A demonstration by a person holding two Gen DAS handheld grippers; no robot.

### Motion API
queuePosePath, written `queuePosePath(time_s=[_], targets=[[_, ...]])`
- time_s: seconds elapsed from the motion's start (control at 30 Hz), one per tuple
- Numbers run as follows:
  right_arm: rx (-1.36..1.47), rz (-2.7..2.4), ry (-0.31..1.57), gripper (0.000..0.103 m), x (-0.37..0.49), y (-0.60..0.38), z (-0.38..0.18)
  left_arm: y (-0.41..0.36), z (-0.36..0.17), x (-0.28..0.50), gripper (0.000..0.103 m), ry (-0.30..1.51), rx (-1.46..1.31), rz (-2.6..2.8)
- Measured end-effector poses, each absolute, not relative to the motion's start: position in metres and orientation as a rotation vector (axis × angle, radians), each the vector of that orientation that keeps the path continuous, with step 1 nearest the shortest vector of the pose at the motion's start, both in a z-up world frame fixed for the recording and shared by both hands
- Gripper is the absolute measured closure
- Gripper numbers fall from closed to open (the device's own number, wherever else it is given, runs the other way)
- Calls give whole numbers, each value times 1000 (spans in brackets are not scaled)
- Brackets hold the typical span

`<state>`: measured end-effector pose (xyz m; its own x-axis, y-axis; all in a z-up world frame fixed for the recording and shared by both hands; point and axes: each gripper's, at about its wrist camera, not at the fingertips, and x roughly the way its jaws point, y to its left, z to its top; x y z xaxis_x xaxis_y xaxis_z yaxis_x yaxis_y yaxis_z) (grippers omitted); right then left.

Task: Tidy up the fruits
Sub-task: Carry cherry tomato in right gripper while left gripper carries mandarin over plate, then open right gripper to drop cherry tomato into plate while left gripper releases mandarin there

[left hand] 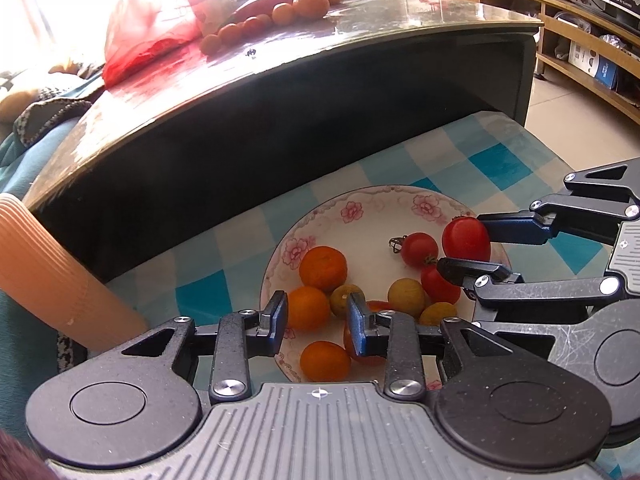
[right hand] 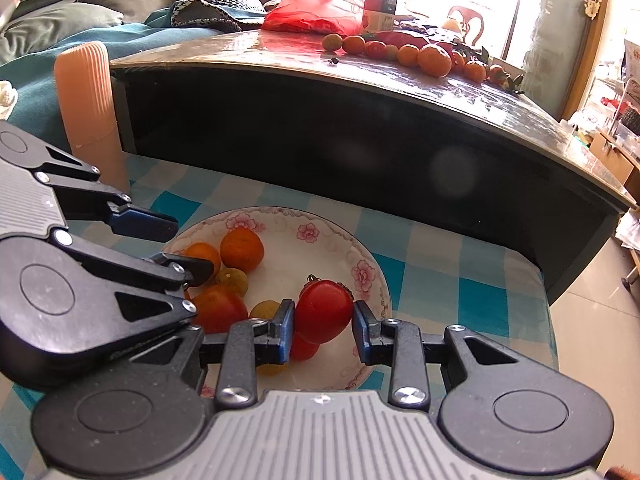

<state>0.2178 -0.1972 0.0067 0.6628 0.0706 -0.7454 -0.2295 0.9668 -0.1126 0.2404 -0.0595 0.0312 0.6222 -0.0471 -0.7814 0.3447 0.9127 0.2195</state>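
Fruits lie in a flowered plate [left hand: 352, 208] on a checked cloth [left hand: 500, 160] over a low bench, just in front of a dark higher bench [left hand: 280, 128] that carries a row of oranges [left hand: 308, 4] and a red bag [left hand: 152, 28]. The plate's near and left parts hold oranges [left hand: 322, 268], yellowish fruits [left hand: 406, 296] and tomatoes [left hand: 418, 249]; its far middle is bare.

The right hand-held gripper [right hand: 324, 320] comes in over the plate's right rim, grasping a large red tomato [right hand: 322, 312] — a pad on each side, stem end up and away. I cannot tell its long axis.

The left hand-held gripper [left hand: 316, 320] hangs released over the plate's near-left edge — an orange [left hand: 308, 307] lies beyond the gap between its fingers, apart from both.

Cloth lies bare right of the plate.
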Motion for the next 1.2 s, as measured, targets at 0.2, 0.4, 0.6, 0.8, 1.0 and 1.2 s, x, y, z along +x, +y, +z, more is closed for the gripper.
queuePosePath(time_s=[0.2, 0.4, 0.6, 0.8, 1.0, 1.2], targets=[[-188, 180, 840, 56, 222, -198, 2, -55, 28, 245, 66, 897, 334, -233], [-186, 182, 848, 55, 224, -197, -2, -55, 25, 247, 67, 902, 336, -222], [-172, 180, 846, 55, 226, -198, 0, -53, 26, 249, 65, 896, 322, -208], [-130, 167, 848, 51, 229, -204, 2, -49, 28, 250, 58, 892, 306, -194], [-95, 157, 854, 49, 232, -210, 1, -47, 31, 249, 49, 882, 305, -183], [-53, 149, 853, 48, 235, -212, 4, -45, 33, 249, 45, 876, 305, -167]])
